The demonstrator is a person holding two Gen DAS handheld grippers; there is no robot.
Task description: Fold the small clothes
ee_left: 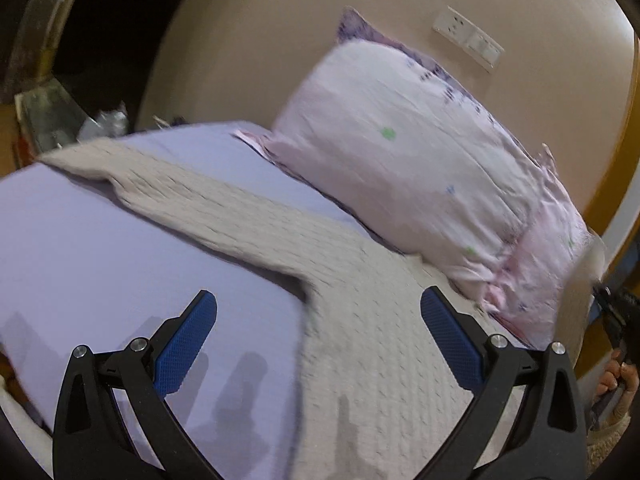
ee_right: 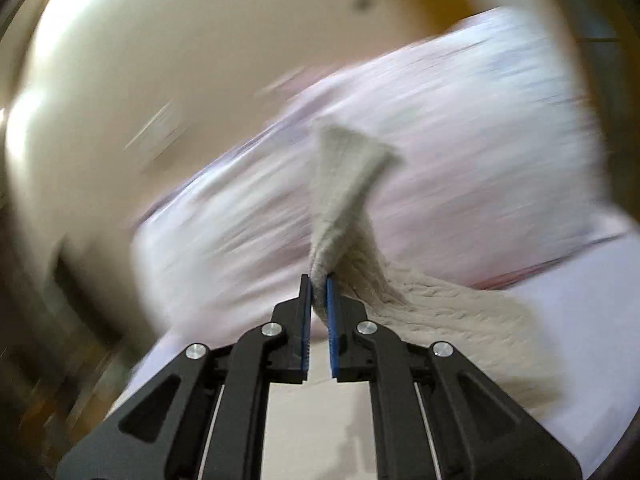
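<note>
A beige cable-knit sweater (ee_left: 360, 320) lies spread on the lilac bed sheet (ee_left: 100, 260), one sleeve stretched toward the far left. My left gripper (ee_left: 318, 312) is open and empty, hovering above the sweater's body near the armpit. My right gripper (ee_right: 319, 284) is shut on the end of the sweater's other sleeve (ee_right: 344, 184), lifted off the bed in front of the pillow; the cuff stands up past the fingertips. The right wrist view is motion-blurred. The right gripper also shows at the right edge of the left wrist view (ee_left: 612, 304).
A large pink-white pillow (ee_left: 420, 168) lies against the beige headboard wall (ee_left: 260, 40) right behind the sweater. A wall socket plate (ee_left: 468, 36) sits above it. Clutter sits by the bed's far left corner (ee_left: 104, 120).
</note>
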